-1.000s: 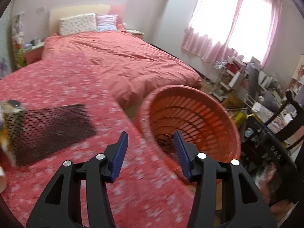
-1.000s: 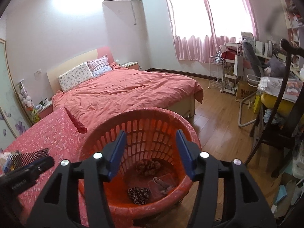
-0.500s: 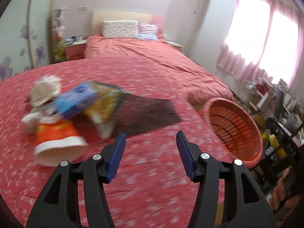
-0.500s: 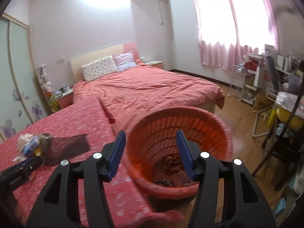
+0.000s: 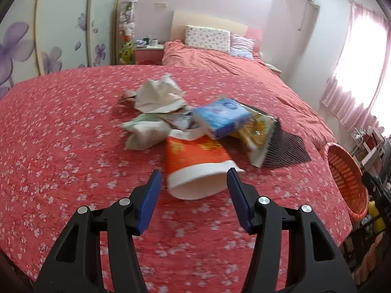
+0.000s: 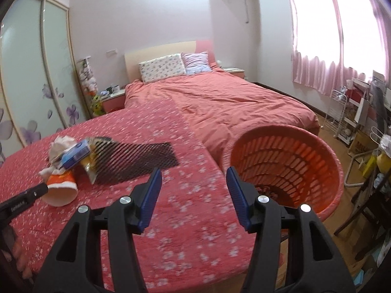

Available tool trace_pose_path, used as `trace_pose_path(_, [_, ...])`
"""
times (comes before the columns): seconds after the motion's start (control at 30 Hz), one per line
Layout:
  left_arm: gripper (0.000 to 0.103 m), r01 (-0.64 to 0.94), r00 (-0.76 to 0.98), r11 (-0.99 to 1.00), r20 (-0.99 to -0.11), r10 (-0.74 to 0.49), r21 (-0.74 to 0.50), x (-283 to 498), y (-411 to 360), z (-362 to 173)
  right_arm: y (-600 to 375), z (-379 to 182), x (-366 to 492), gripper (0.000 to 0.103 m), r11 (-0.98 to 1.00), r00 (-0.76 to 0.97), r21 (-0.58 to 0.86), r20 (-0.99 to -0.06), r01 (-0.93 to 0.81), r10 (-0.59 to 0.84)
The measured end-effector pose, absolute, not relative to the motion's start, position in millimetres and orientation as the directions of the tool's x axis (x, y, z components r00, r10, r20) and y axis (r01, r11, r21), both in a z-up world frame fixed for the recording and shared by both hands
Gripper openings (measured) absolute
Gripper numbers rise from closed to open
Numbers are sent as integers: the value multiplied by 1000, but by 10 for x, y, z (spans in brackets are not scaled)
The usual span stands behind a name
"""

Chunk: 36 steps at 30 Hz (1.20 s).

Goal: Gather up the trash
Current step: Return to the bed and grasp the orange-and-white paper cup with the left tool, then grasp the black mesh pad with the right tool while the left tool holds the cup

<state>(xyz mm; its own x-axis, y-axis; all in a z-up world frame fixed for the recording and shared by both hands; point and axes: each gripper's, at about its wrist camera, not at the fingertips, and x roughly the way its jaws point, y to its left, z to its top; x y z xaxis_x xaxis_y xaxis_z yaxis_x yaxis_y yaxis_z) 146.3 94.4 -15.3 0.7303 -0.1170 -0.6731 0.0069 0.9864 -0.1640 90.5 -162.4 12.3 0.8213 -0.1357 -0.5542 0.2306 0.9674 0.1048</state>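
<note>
On the floral bench [image 5: 61,134], a cup [image 5: 195,166] is lying before the left gripper [image 5: 194,195], fingers released; right gripper [image 6: 193,191] is hovering empty, released, beside the basket [image 6: 327,161].

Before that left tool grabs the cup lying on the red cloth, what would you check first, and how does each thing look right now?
1. Left tool empty: ok, nothing between its fingers.
2. Fingers wide enough for the cup: cannot tell; its mouth nearly fills the gap.
3. Cup within reach: ok, on its side, mouth just ahead of the fingertips.
4. Cup free to lift: not ok, tissue pack and wrappers lean on its far end.
5. Basket ready: ok, open at the table's edge, some trash inside.
6. Right tool out of the way: ok, empty, above bare cloth.
</note>
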Motion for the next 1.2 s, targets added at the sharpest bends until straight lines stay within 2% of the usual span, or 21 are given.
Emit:
trace_pose_path(0.57, [55,20,711,989,-693,-115,-145,1442,976,-351,-1514,30,953,54,974,803,84,-583,208,-121])
trace_pose_path(0.67, [43,16,706,988,-698,-120,-153,1480,996,-370,-1513,21,960,54,975,803,84,-583,207,-120])
trace_pose_path(0.73, [32,14,704,988,-700,-121,-156,1502,1007,-379,-1511,20,964,54,975,804,84,-583,205,-118])
trace_pose_path(0.8, [16,18,702,986,-700,-129,-164,1520,1023,-387,-1497,0,974,54,976,804,86,-584,200,-113])
trace_pose_path(0.83, [13,19,704,986,-698,-130,-165,1518,1026,-384,-1486,-2,983,54,977,804,87,-585,197,-110])
trace_pose_path(0.97, [6,19,725,984,-676,-135,-176,1478,1066,-351,-1426,-8,1050,54,979,805,95,-587,178,-90])
trace_pose_path(1.2, [4,23,759,979,-634,-149,-202,1332,1218,-224,-1168,5,1349,54,982,803,161,-596,100,16])
